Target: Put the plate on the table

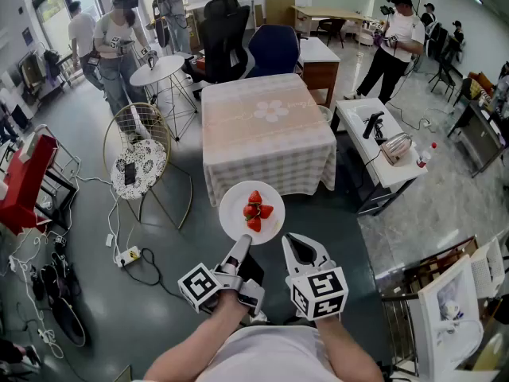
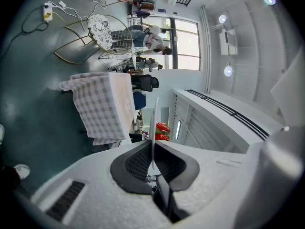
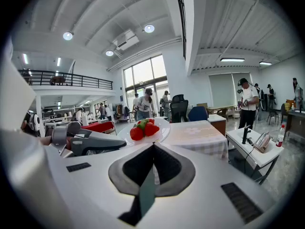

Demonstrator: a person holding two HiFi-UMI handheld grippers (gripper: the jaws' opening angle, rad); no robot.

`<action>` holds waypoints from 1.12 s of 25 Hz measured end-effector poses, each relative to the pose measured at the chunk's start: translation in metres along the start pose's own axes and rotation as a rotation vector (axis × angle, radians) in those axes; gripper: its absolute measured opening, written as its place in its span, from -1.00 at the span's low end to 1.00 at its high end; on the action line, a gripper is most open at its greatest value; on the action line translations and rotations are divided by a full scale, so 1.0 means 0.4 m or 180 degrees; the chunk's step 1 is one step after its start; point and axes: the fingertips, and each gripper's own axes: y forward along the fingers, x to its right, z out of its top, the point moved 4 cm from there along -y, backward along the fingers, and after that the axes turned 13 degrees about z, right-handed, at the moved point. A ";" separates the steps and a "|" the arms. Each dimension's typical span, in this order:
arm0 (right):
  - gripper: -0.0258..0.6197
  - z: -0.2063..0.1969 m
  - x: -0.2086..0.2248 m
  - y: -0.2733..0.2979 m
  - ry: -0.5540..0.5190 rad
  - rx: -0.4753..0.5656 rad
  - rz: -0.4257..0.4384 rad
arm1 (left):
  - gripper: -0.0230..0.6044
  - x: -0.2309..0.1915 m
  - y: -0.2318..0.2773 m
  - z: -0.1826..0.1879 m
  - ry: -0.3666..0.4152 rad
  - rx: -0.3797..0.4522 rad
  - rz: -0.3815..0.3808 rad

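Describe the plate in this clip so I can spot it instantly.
Find the square table with the checked cloth mid-room. Just short of its near edge, above the grey floor, the left tool grips a round white plate by its rim. Unlike the round white side table farther back, it carries red strawberries.

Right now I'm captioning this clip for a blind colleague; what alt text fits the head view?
The left gripper holds a white plate of strawberries by its rim, in the air just short of a cloth-covered table. The right gripper, shut and empty, points beside it.
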 end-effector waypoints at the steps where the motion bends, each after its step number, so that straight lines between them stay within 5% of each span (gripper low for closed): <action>1: -0.91 -0.002 -0.006 0.005 -0.0001 -0.0006 -0.0008 | -0.87 -0.003 -0.003 0.004 -0.0011 -0.0012 0.0008; 18: -0.91 -0.011 -0.046 0.099 0.0097 -0.0001 0.0056 | -0.87 -0.045 -0.017 0.092 -0.0125 0.0035 0.0066; 28: -0.91 0.000 0.063 0.158 0.0177 0.0002 0.0130 | -0.87 -0.047 0.095 0.100 -0.0111 0.0050 0.0171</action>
